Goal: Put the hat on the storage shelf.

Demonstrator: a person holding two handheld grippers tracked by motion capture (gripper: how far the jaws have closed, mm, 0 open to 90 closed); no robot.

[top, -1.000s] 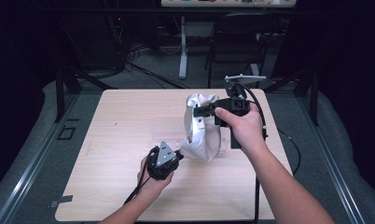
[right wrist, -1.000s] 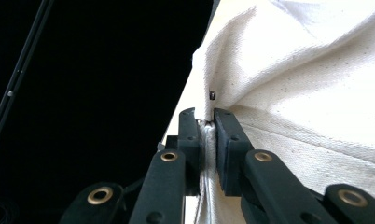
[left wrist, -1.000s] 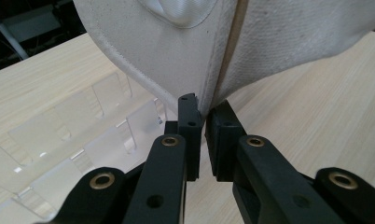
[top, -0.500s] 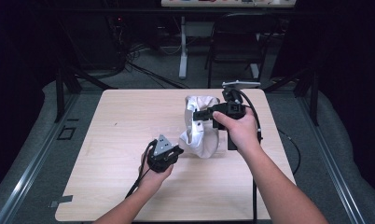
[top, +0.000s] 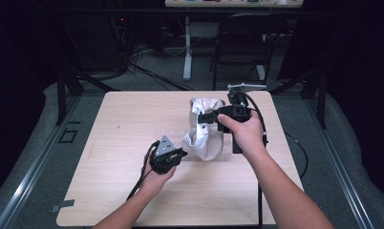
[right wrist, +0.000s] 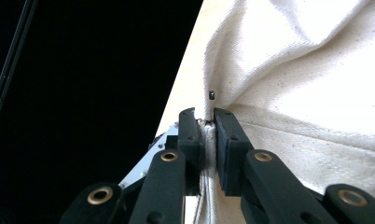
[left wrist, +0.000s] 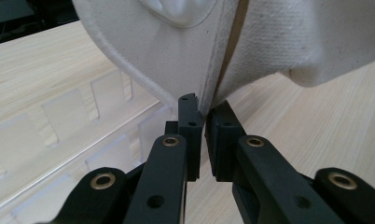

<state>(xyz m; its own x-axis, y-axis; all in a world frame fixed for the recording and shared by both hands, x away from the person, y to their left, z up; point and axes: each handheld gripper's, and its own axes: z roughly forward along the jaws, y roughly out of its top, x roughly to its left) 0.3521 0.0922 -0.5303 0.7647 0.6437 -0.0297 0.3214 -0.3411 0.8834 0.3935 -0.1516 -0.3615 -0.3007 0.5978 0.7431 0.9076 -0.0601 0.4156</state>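
From the high view we see a pale wooden table (top: 109, 191) in the middle of the frame, ringed by a dark room; a white canvas bag (top: 207, 138) sits right of the table's centre, bunched and partly lifted. The right hand (top: 245, 133) comes in from the lower right and holds the right gripper (top: 210, 118) at the bag's upper edge; the left hand (top: 157, 175) comes in from the bottom centre and holds the left gripper (top: 179, 153) against the bag's lower left corner. A folding chair (top: 242, 47) stands on the floor beyond the table, at the top of the frame.

In the left gripper view, our left gripper (left wrist: 205, 128) has its jaws clenched on a thin edge of the canvas bag (left wrist: 176, 56), which fills the upper frame; a clear plastic sheet with notched cut-outs (left wrist: 73, 135) lies flat on the wood at left.

In the right gripper view, our right gripper (right wrist: 208, 135) grasps a stitched seam of the canvas bag (right wrist: 307, 70), jaws pressed on the fabric; blackness takes the left half.
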